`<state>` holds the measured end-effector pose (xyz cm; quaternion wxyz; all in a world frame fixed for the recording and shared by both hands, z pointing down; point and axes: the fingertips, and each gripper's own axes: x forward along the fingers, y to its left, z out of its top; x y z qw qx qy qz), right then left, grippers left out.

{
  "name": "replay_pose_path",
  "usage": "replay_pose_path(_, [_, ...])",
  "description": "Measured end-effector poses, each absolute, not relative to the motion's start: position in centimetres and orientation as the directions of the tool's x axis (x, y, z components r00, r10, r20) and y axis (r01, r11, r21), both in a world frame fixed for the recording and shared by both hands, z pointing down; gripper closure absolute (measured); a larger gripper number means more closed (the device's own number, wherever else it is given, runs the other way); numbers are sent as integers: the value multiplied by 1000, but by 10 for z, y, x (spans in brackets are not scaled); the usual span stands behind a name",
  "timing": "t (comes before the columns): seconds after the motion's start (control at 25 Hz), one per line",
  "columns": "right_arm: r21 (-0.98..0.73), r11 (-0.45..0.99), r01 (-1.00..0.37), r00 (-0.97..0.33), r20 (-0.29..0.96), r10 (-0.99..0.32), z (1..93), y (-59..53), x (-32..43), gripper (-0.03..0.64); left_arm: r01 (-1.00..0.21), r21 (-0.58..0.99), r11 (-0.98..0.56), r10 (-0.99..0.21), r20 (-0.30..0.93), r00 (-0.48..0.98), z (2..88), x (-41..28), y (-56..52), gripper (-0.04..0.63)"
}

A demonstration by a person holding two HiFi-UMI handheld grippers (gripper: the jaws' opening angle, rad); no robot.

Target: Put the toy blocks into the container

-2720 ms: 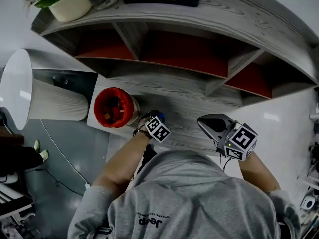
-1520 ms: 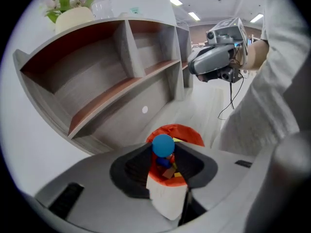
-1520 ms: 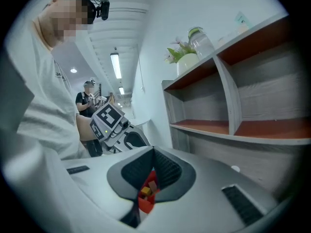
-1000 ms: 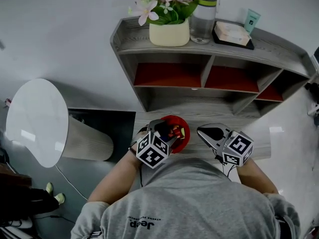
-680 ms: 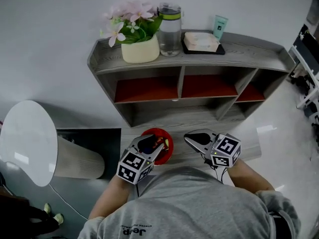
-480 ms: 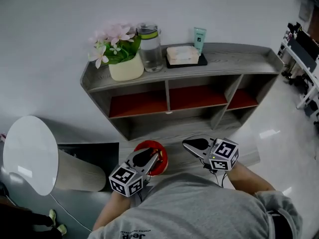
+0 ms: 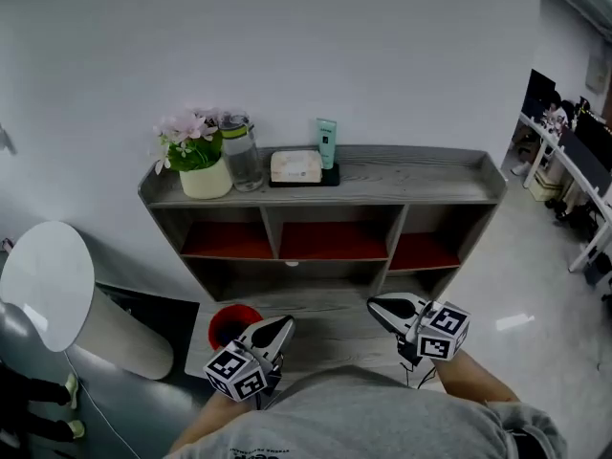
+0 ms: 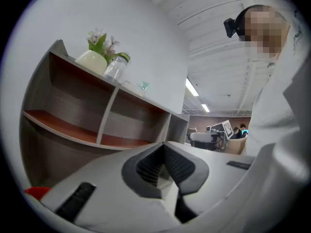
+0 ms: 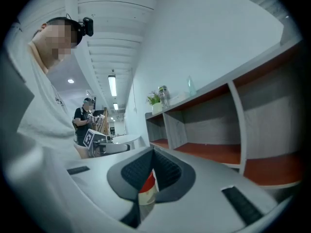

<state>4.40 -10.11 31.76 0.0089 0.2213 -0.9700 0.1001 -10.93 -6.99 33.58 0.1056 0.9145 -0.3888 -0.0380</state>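
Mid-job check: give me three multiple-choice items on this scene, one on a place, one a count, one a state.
1. Where is the red container? A up beside the flower pot; B on the desk beside the left gripper; C on the floor.
2. How many compartments does the shelf unit show? A two; B three; C five.
3. The left gripper's jaws are: A wide apart; B shut on a block; C shut, empty.
B: it stands on the desk by that gripper. B: three red-floored bays. C: pads meet, nothing between.

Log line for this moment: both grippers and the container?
left gripper: shut, empty | right gripper: shut on red-and-white piece | red container: on desk
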Motion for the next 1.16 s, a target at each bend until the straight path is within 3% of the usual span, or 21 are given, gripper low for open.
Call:
replay_pose_path(0.32, [-151, 867, -474, -881, 78, -467, 334, -99, 101, 603, -698, 185, -692, -702, 53, 710, 329, -63, -66, 583])
replay_pose_path(1.16, [-128, 860, -494, -869, 96, -485, 333, -89, 87, 604, -676, 210, -707, -679, 67, 731, 337, -81, -66, 584])
